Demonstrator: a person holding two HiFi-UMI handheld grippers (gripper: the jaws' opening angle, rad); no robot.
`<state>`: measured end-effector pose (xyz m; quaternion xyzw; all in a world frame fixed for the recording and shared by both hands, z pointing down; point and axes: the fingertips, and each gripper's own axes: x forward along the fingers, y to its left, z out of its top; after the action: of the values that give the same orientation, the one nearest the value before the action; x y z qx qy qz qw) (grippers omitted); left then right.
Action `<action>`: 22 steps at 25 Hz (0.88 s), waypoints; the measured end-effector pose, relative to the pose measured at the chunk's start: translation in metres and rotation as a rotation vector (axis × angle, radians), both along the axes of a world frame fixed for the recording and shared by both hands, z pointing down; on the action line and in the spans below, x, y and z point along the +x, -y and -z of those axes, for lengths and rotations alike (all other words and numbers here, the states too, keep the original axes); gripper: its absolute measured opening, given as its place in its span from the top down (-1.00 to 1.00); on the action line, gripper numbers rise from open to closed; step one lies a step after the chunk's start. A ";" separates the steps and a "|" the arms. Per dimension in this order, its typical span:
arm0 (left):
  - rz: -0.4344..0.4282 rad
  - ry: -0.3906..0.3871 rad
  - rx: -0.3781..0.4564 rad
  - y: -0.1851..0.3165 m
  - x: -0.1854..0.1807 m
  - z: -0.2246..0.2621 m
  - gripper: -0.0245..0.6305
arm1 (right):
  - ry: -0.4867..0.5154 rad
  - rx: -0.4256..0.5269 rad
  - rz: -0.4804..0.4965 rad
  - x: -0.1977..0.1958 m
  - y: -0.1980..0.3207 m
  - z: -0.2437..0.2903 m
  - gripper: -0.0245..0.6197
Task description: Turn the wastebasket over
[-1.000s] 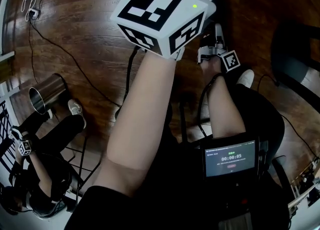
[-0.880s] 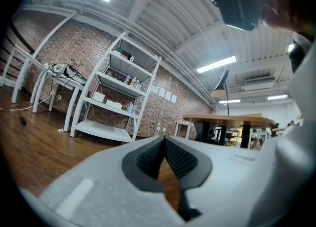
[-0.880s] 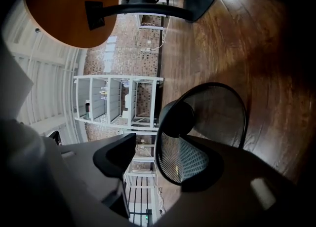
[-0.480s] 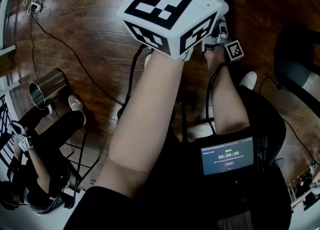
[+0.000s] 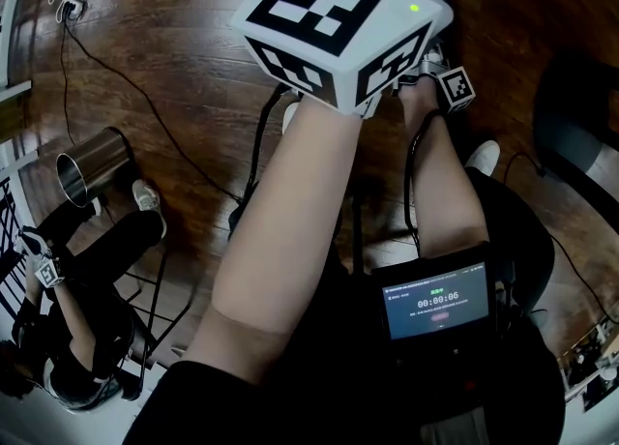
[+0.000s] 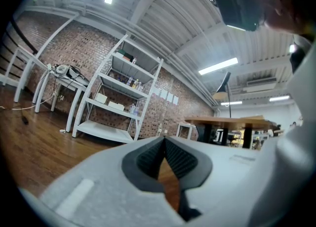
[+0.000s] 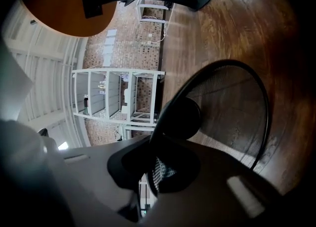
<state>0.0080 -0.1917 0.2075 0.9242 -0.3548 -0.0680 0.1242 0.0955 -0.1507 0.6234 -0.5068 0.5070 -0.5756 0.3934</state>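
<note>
Right claw (image 7: 157, 168) closing tight on rim (image 7: 267, 122) of black mesh wastebasket (image 7: 232, 105) over wood floor (image 7: 232, 28). Left claw (image 6: 164, 144) pointing level, pads pressing together, gripping nothing.

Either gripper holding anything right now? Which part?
The right gripper is shut on the wastebasket, gripping its rim and mesh wall. The left gripper is shut, empty.
</note>
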 end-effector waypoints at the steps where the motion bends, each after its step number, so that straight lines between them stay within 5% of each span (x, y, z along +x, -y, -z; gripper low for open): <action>1: 0.001 -0.001 0.000 0.000 -0.001 0.000 0.92 | -0.012 0.004 0.017 -0.002 0.001 0.002 0.88; 12: 0.024 -0.006 0.019 -0.001 -0.010 0.010 0.92 | -0.233 0.007 0.198 0.031 0.017 0.022 0.90; 18: 0.027 0.003 0.030 -0.002 -0.015 0.013 0.92 | -0.529 -0.022 0.514 0.040 0.031 0.046 0.90; 22: 0.025 0.014 0.038 -0.005 -0.018 0.017 0.92 | -0.801 -0.043 0.811 0.035 0.041 0.061 0.90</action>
<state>-0.0103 -0.1863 0.1907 0.9224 -0.3656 -0.0697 0.1035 0.1302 -0.1920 0.5626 -0.4581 0.7587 -0.4538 -0.0925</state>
